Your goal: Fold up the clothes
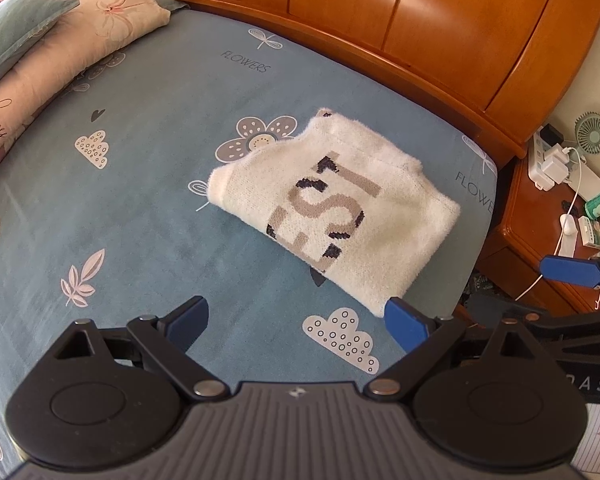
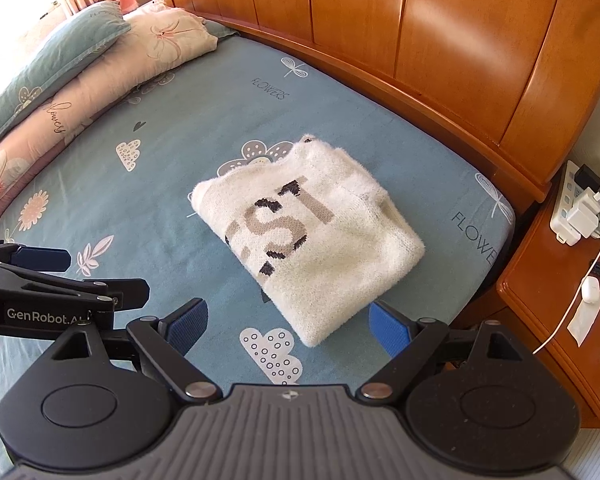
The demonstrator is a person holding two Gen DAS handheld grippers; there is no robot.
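**Nearly done: sweater folded, both grippers free**

Plainly, the folding looks close to finished. The sweater (image 1: 336, 208) lies as a compact bundle on the bed (image 1: 140, 208), towards its corner by the nightstand (image 2: 552, 292), with part of its knitted lettering facing up. The left gripper (image 1: 296, 322) hangs above the sheet with its fingers (image 1: 404, 328) spread wide and nothing between them; only the near corner of the sweater sits just beside the right-hand one. The right gripper (image 2: 290, 326) is likewise released, hovering over the sweater's near edge without pressing on it. I judge this the release after a last fold. What remains, if anything, is a squaring-up: the edges look a little uneven, so a light nudge or pat would call for a low, gentle approach.
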